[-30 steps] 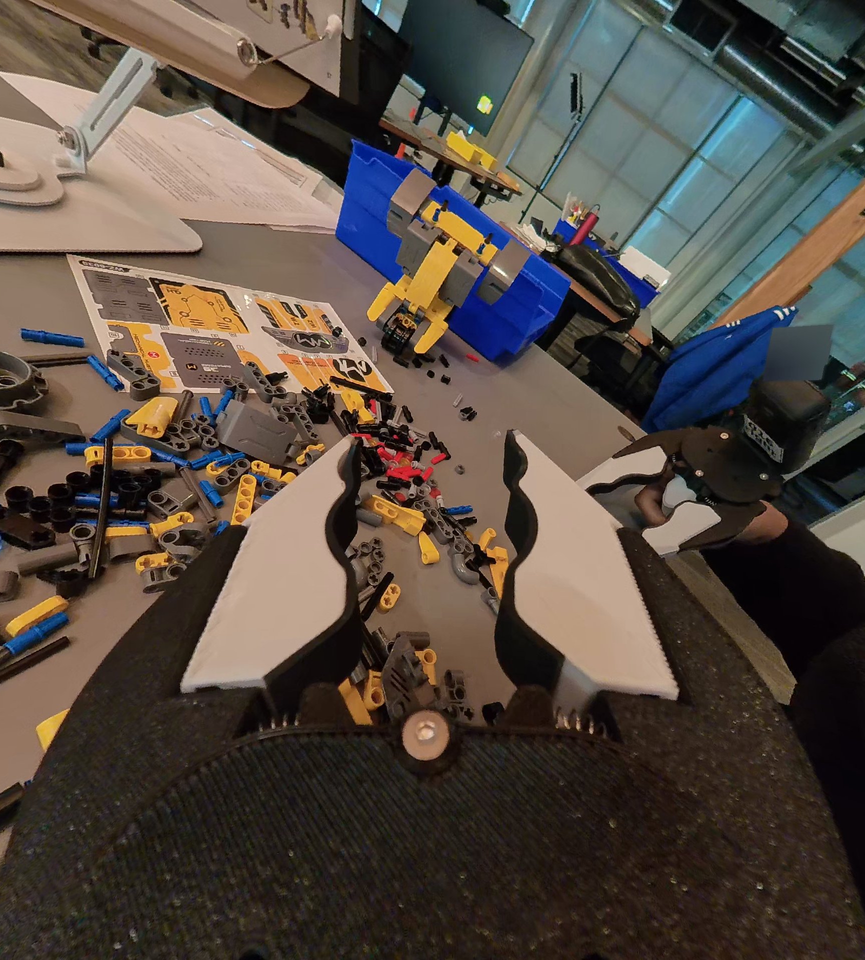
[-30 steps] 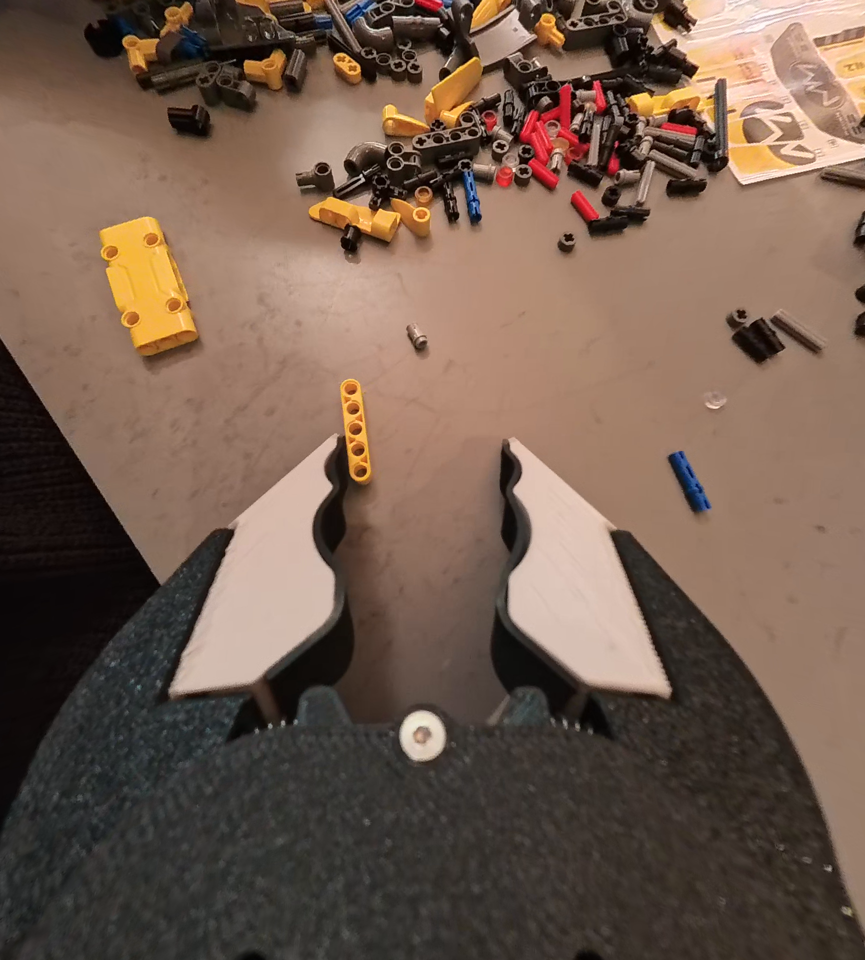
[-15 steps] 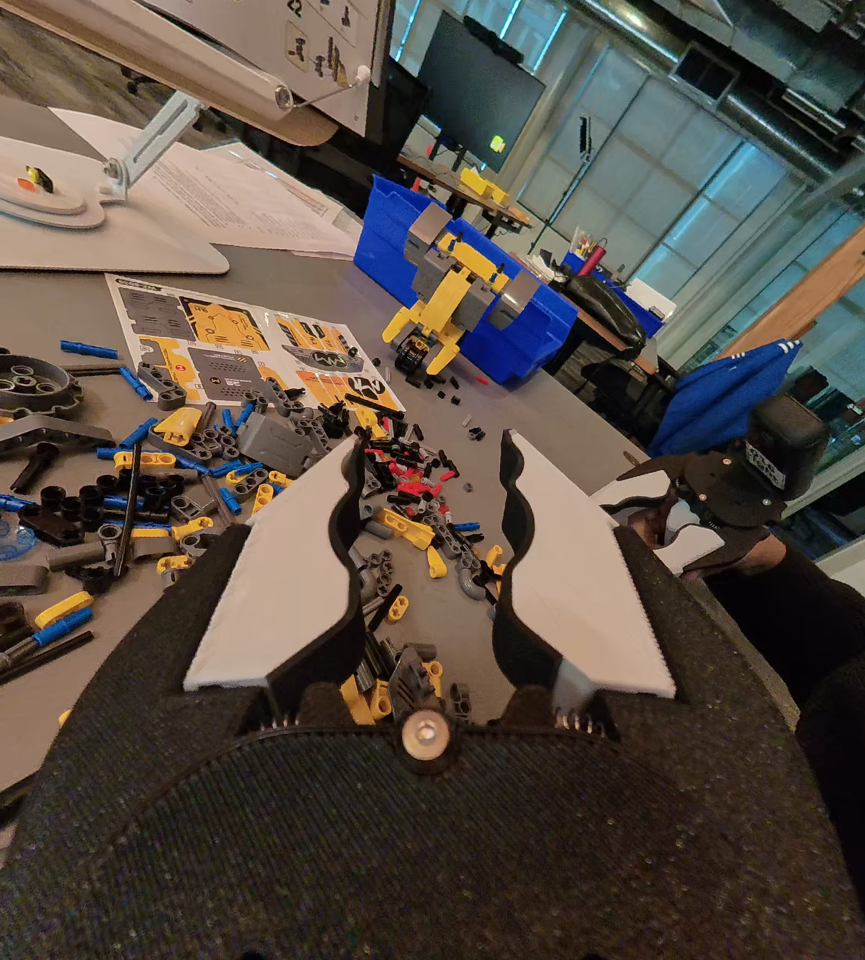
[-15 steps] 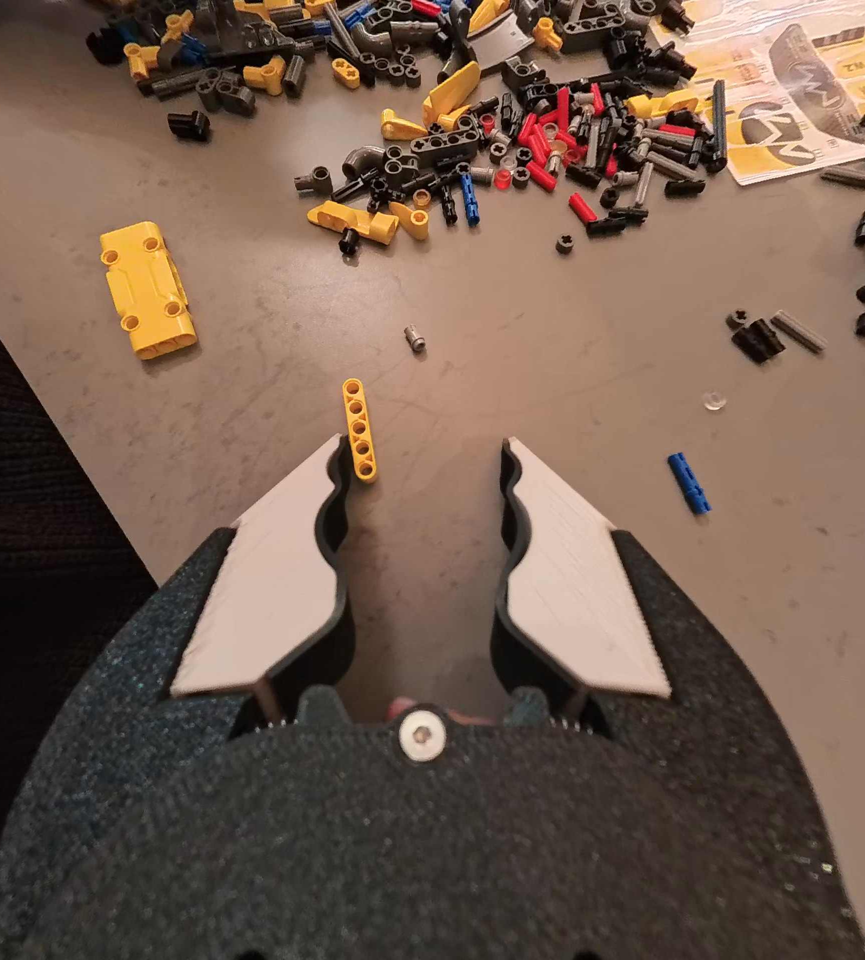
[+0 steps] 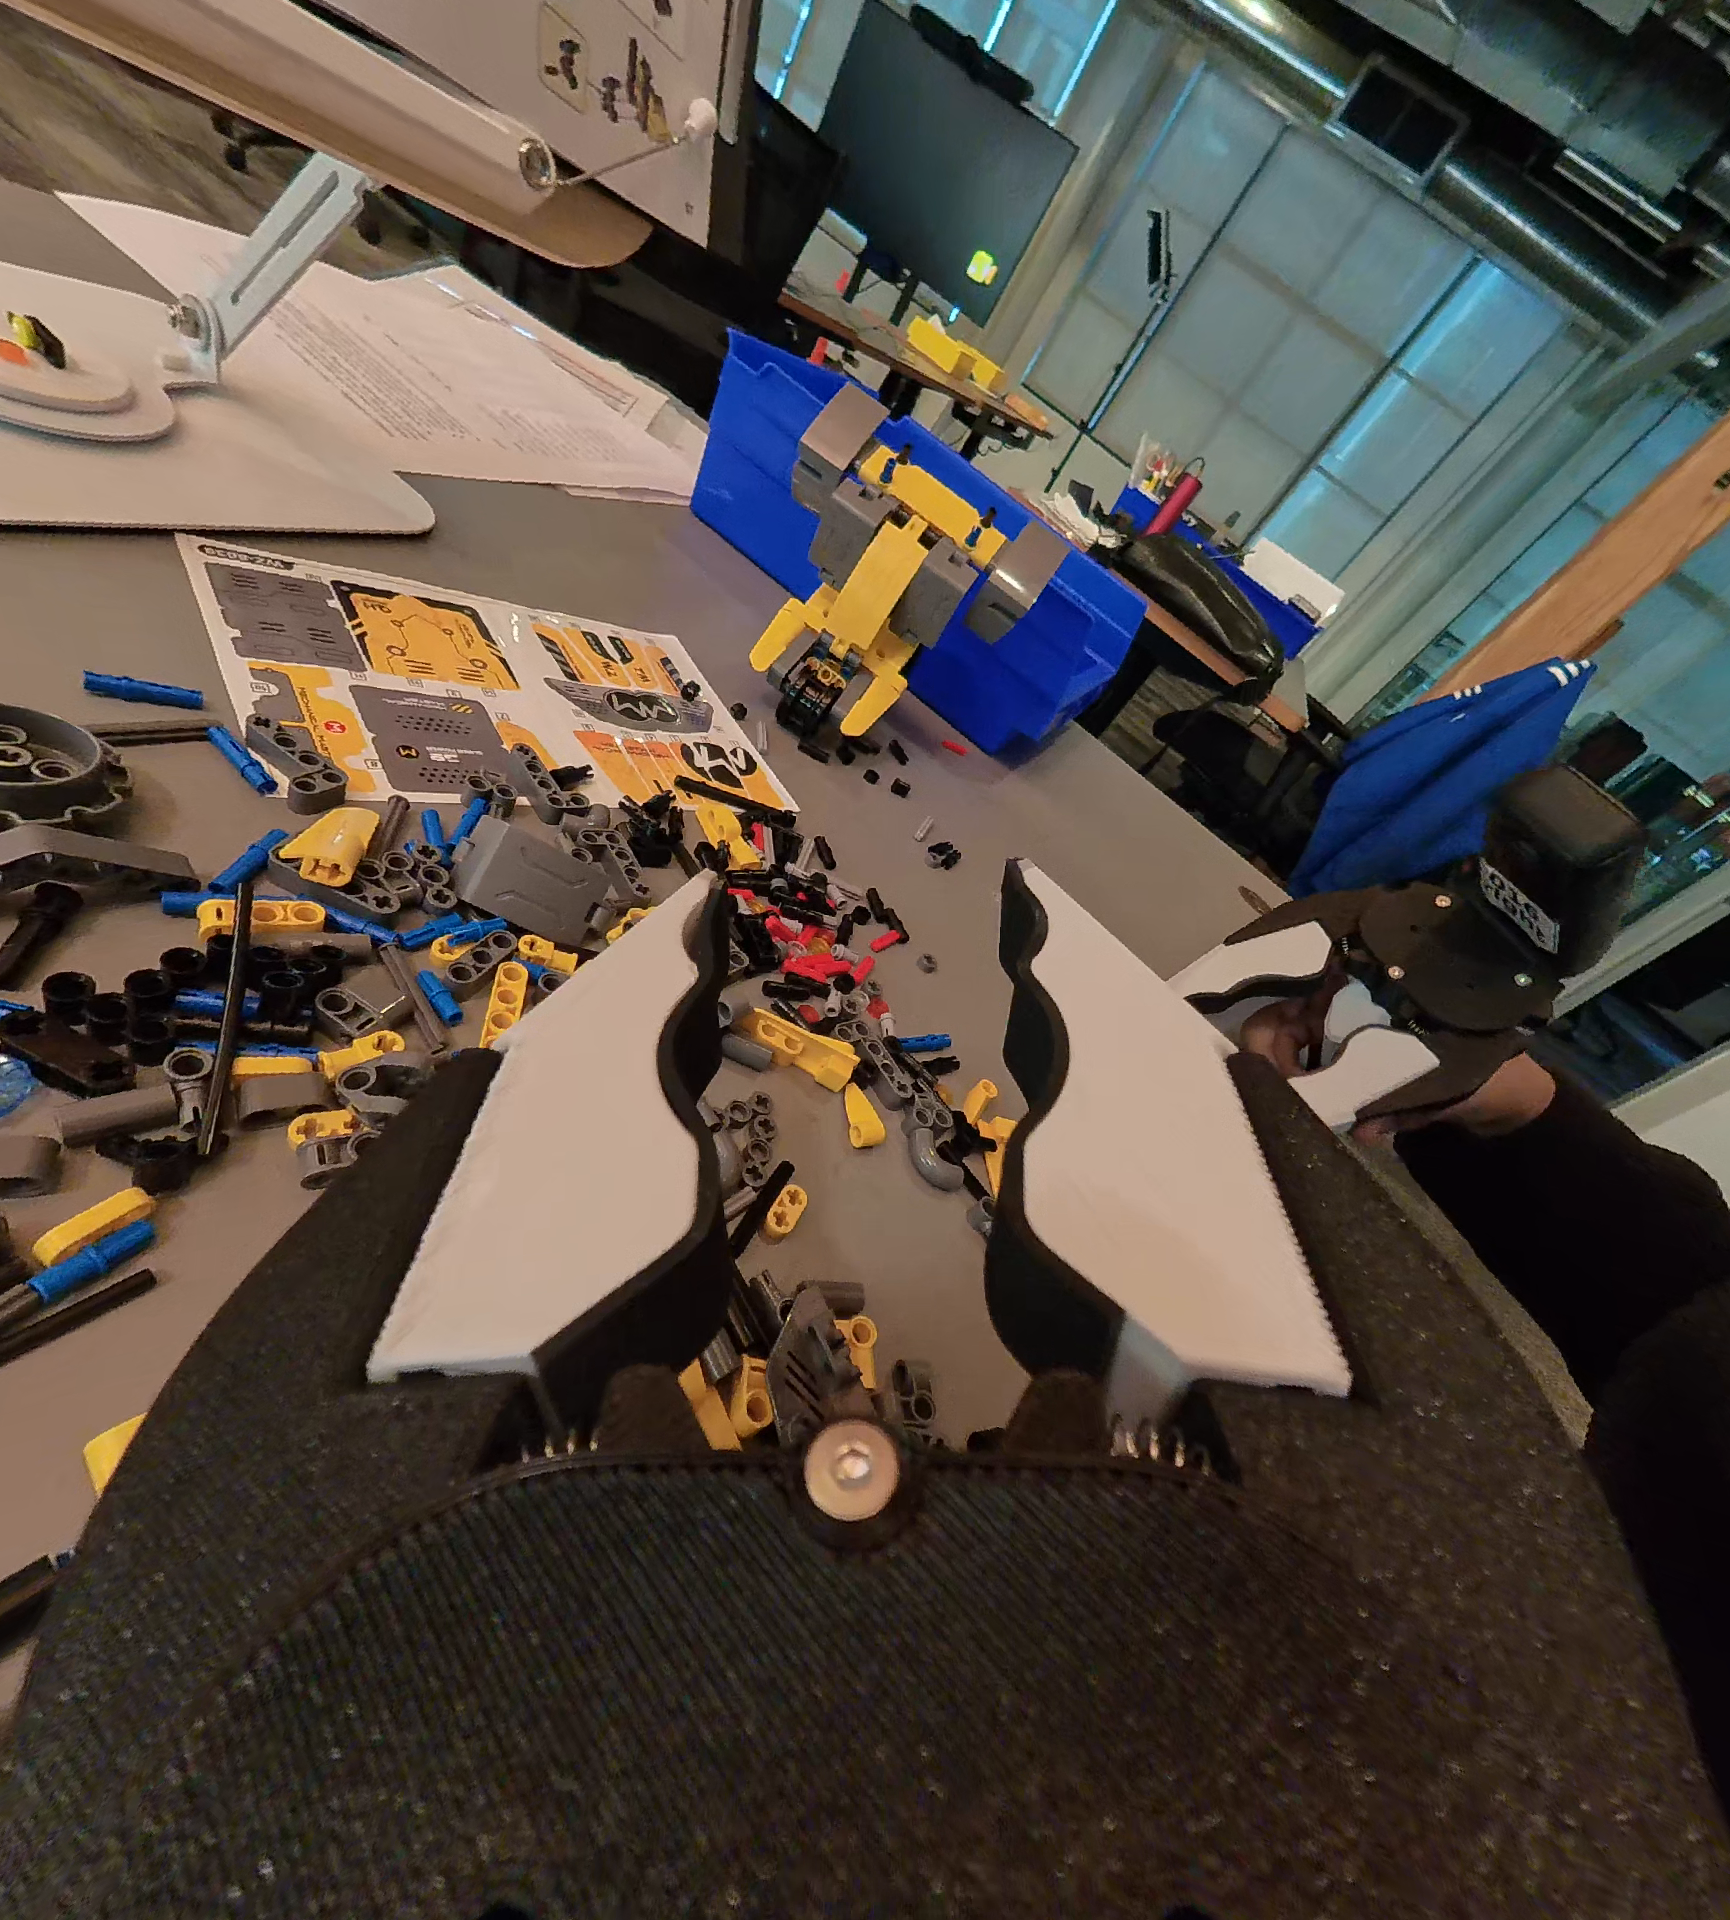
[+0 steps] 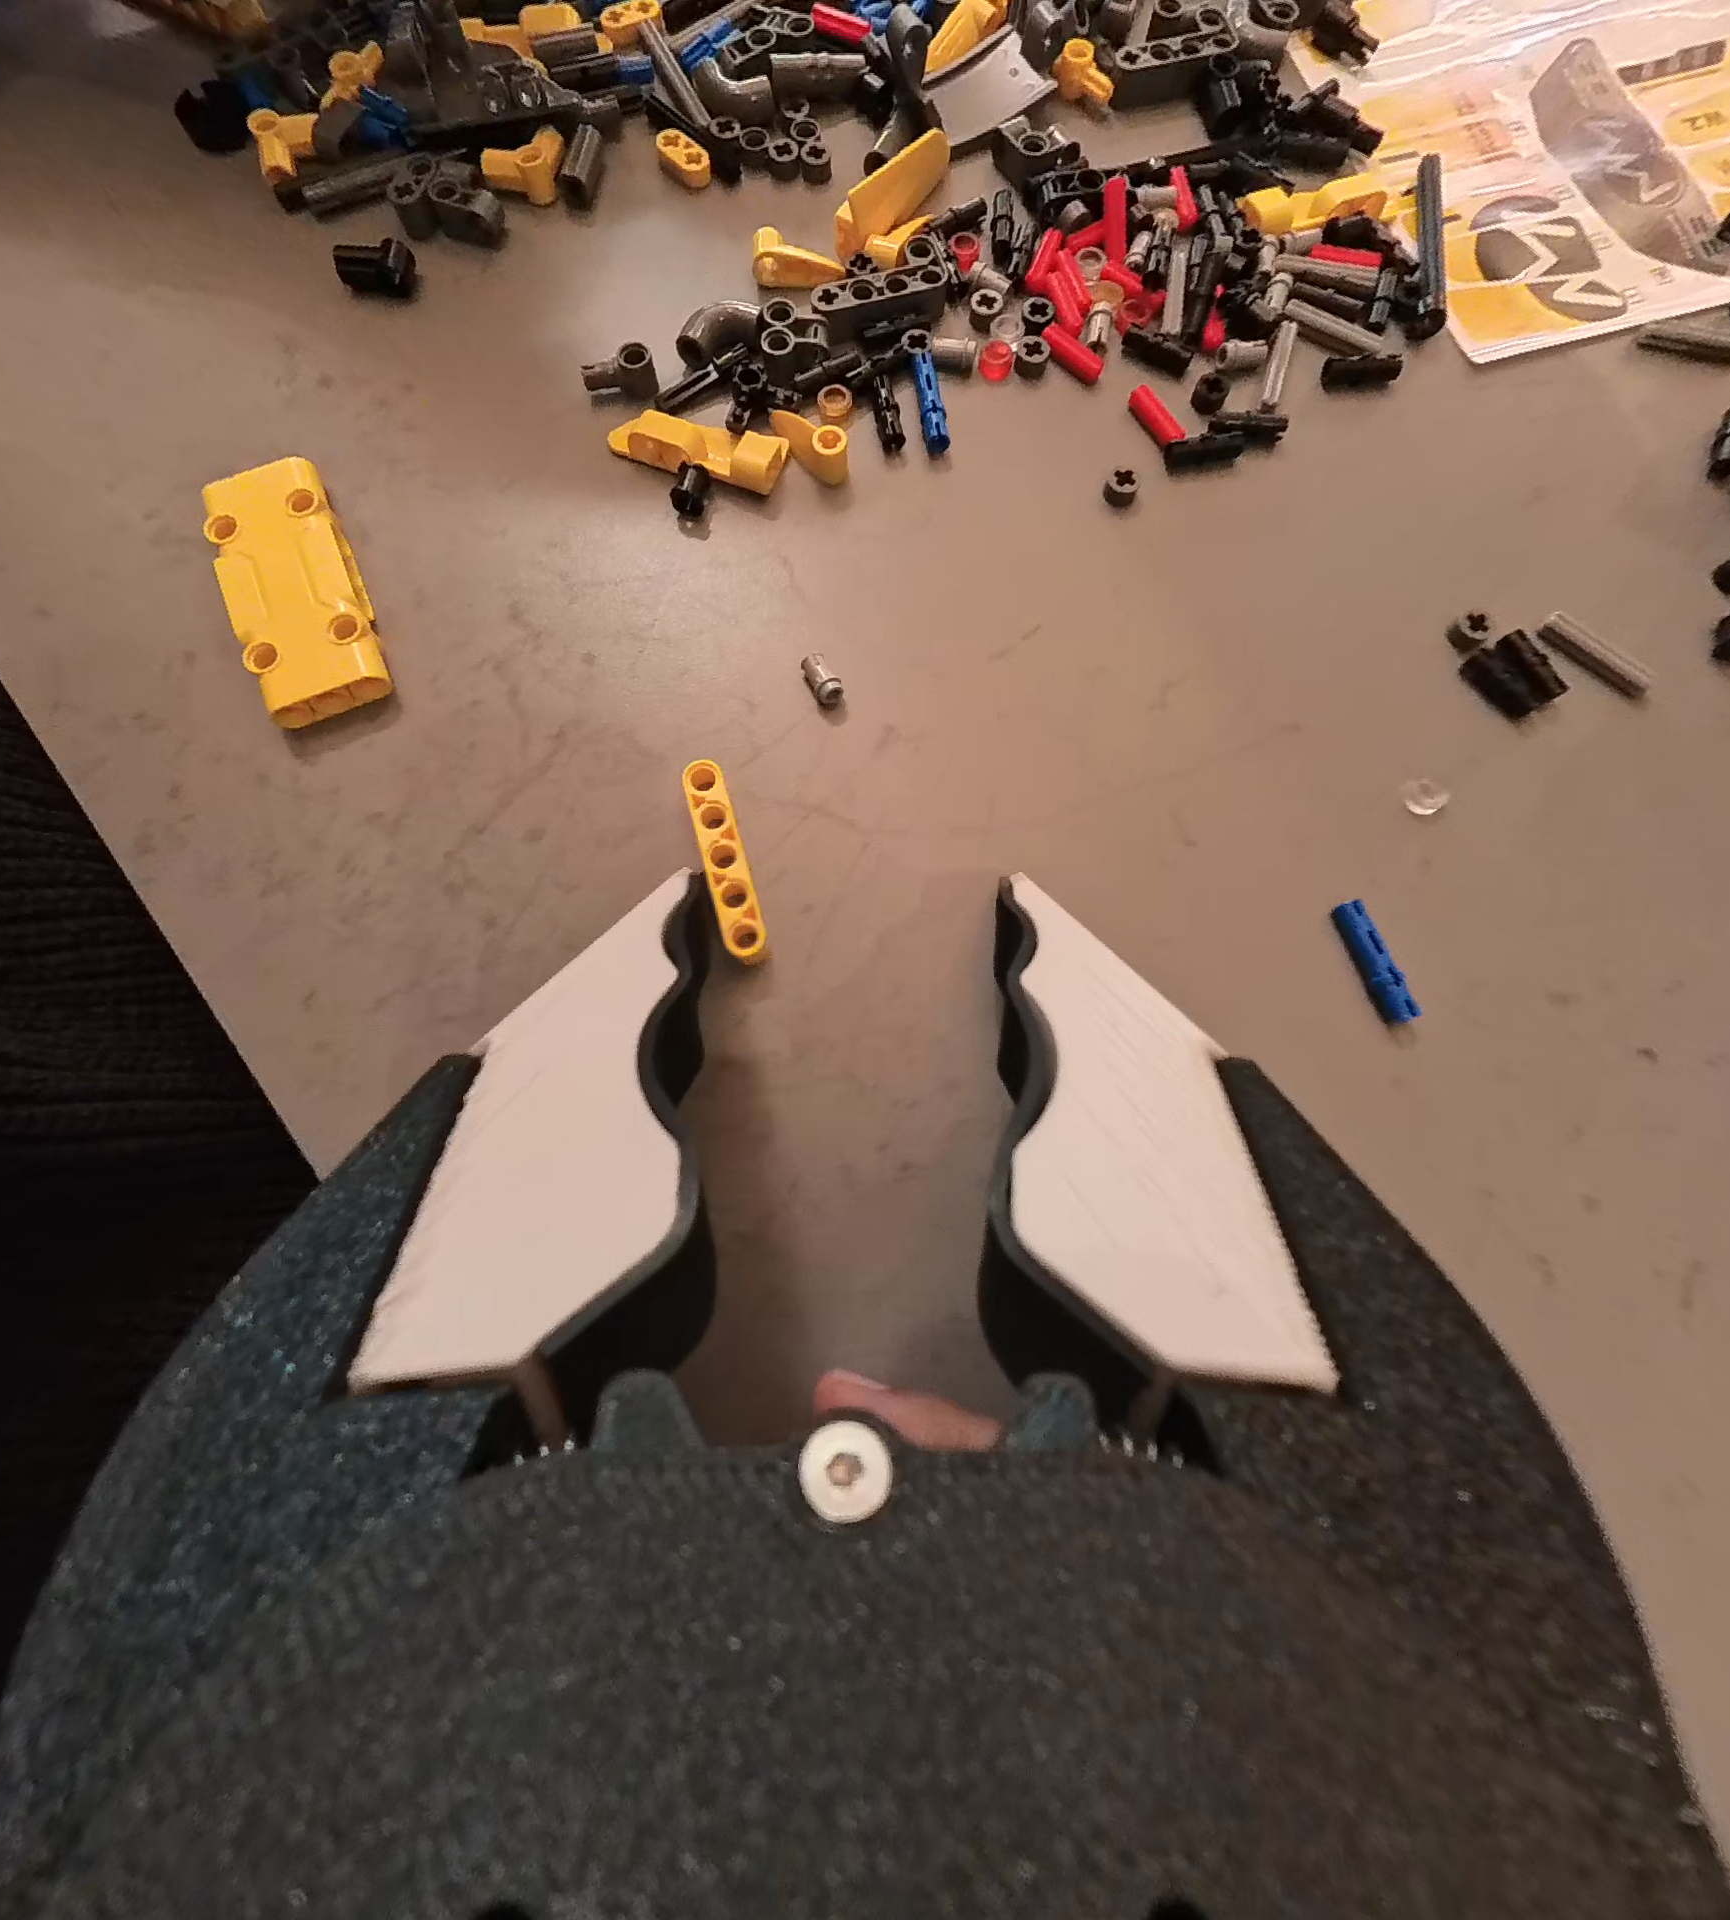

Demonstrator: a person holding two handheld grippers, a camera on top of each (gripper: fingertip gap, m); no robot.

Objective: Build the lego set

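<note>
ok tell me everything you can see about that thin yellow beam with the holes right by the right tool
The yellow beam is a slim, glossy plastic Lego liftarm with five round holes in a row and rounded ends. It lies flat on the grey table, apart from the main parts pile, running almost straight away from the camera, with its far end leaning slightly left. Its near end sits just inside the tip of the right tool's left finger, close to it or perhaps touching. The tool is open and grips nothing.

I count two grippers, left (image 5: 856, 904) and right (image 6: 845, 909). One half-built yellow model (image 5: 887, 592), one sticker sheet (image 5: 466, 675), one blue bin (image 5: 1037, 644), one yellow beam (image 6: 725, 860), one yellow panel (image 6: 295, 592), one stray blue pin (image 6: 1375, 961) (heaped loose pieces (image 6: 1048, 260) too many to count).
</note>
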